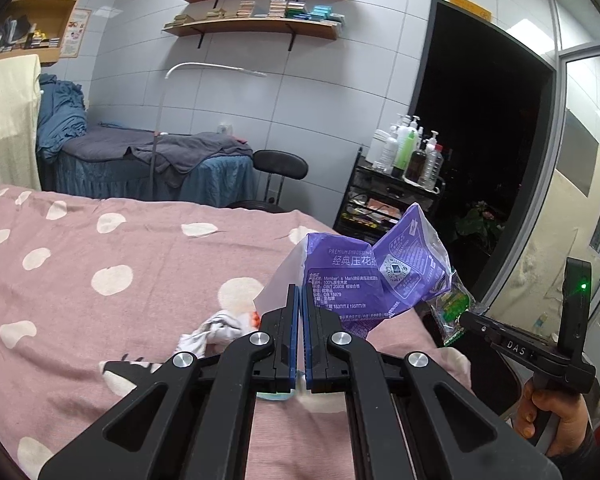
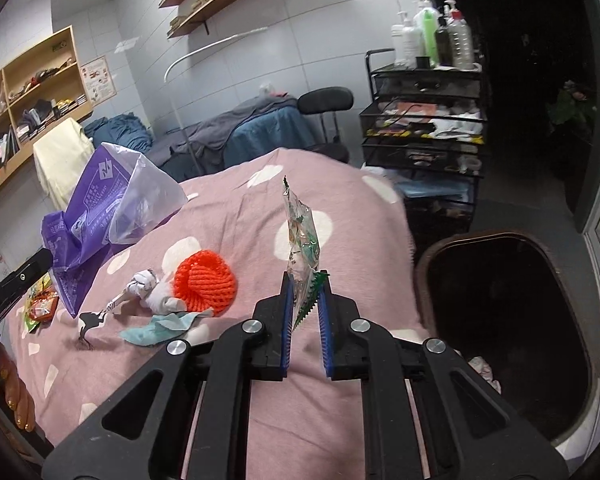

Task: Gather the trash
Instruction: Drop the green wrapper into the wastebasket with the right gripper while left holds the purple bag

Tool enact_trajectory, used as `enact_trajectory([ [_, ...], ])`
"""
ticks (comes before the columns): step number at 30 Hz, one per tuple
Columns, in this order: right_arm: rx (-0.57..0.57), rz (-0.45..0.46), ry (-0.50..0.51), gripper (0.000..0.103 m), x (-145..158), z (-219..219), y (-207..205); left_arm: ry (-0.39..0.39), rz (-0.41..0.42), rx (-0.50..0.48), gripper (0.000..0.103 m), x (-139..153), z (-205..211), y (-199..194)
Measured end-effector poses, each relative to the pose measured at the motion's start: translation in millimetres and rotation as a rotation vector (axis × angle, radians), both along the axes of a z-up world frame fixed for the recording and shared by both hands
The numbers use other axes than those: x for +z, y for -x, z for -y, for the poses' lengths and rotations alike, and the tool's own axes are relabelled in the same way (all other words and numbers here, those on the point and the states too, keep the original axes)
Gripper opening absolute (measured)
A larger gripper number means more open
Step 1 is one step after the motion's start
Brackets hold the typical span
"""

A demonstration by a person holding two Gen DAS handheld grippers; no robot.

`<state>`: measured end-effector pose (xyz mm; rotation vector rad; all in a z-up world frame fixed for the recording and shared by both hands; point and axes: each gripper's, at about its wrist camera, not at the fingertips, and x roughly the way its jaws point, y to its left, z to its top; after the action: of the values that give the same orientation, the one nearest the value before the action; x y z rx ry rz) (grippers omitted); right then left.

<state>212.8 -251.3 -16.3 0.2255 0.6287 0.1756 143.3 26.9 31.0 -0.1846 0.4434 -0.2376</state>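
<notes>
My left gripper (image 1: 302, 294) is shut on a purple plastic tissue bag (image 1: 364, 276) and holds it above the pink dotted bed; the bag also shows in the right wrist view (image 2: 88, 220). My right gripper (image 2: 305, 284) is shut on a clear green-printed wrapper (image 2: 302, 240) that stands up between its fingers; the wrapper also shows in the left wrist view (image 1: 452, 312). On the bed lie an orange foam net (image 2: 204, 280), a crumpled white tissue (image 2: 152, 292) and a teal scrap (image 2: 156, 328). A dark trash bin (image 2: 508, 320) stands open at the right of the bed.
A snack packet (image 2: 40, 308) lies on the bed's left part. A black cart (image 2: 424, 120) with bottles stands beyond the bed, near a black chair (image 2: 324, 104). A second bed (image 1: 148, 160) and wall shelves (image 1: 260, 4) are at the back.
</notes>
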Motion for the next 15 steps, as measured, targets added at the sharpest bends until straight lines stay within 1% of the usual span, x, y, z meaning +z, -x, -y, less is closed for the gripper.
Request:
enact_trajectory([
  [10, -0.134, 0.018, -0.008, 0.013, -1.8, 54.7, 39.1, -0.008, 0.009, -0.113, 0.003, 0.1, 46.7, 3.2],
  [15, -0.211, 0.011, 0.032, 0.013, -9.6, 79.5, 53.3, -0.003, 0.001, -0.166, 0.003, -1.2, 67.1, 2.0],
])
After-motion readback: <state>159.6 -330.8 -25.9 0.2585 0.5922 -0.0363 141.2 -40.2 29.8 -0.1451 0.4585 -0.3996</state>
